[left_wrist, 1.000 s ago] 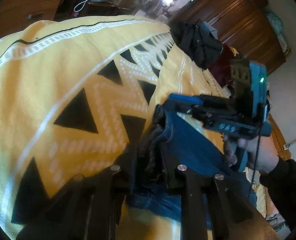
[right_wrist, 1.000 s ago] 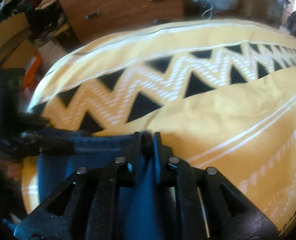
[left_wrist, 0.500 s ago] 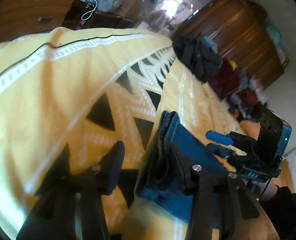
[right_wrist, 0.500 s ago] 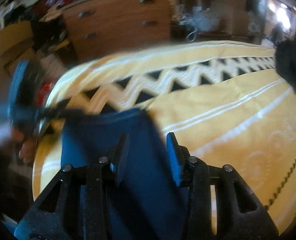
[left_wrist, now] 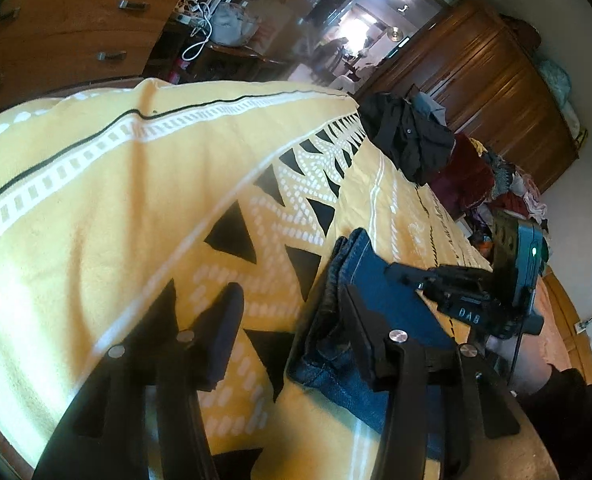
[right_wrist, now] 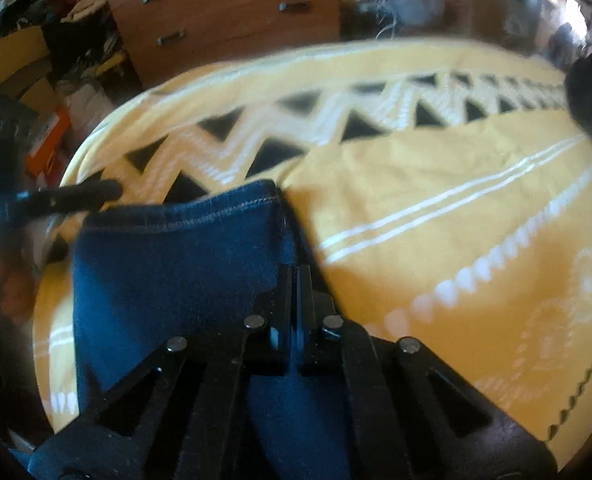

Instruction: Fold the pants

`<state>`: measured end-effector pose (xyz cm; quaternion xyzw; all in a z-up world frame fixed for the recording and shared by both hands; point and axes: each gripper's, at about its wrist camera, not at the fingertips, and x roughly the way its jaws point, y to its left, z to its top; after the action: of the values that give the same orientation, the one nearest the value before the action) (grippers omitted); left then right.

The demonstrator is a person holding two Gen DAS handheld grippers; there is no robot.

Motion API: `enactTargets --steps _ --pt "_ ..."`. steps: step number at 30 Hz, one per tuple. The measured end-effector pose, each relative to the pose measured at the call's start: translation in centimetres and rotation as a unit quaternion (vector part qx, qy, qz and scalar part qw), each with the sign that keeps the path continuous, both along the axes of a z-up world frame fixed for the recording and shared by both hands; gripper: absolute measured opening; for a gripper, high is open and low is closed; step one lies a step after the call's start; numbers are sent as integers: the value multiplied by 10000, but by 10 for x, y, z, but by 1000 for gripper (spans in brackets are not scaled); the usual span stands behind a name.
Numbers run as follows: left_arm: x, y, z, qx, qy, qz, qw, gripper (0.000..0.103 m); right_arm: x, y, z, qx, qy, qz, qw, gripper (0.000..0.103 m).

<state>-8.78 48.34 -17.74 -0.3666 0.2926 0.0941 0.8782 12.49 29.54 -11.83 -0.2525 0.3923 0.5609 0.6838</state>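
Observation:
The folded blue jeans [left_wrist: 380,300] lie on the yellow patterned blanket [left_wrist: 116,208]. My left gripper [left_wrist: 292,312] is open above the blanket; its right finger [left_wrist: 360,320] hangs over the jeans' stacked edge and its left finger [left_wrist: 222,328] is over bare blanket. In the right wrist view the jeans [right_wrist: 176,260] lie flat with a stitched hem at the far end. My right gripper [right_wrist: 296,280] is shut, its tips low over the jeans' right edge; no cloth shows between them. It also shows in the left wrist view [left_wrist: 412,276], over the jeans.
A pile of dark clothes [left_wrist: 408,136] lies at the far end of the bed. A wooden dresser [right_wrist: 232,12] stands beyond the blanket's edge, and a dark wardrobe [left_wrist: 476,76] at the back. More clothes are heaped by the wall [left_wrist: 508,188].
My left gripper let go of the jeans' edge, opened wide and pulled back. My right gripper let go too, opened, then shut again empty over the right edge.

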Motion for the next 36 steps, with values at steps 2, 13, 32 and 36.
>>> enactTargets --steps 2,13,32,36 --pt "-1 0 -1 9 16 0 10000 53 4 0 0 -12 -127 -98 9999 1" --pt "-53 9 8 117 -100 929 9956 57 -62 -5 47 955 503 312 9937 11" --pt "-26 -55 -8 -1182 -168 -633 9908 57 -77 -54 37 1031 1036 -58 9892 29" --pt "-14 -63 -24 -1546 -95 -587 9862 57 -56 -120 46 1175 994 -819 9847 38"
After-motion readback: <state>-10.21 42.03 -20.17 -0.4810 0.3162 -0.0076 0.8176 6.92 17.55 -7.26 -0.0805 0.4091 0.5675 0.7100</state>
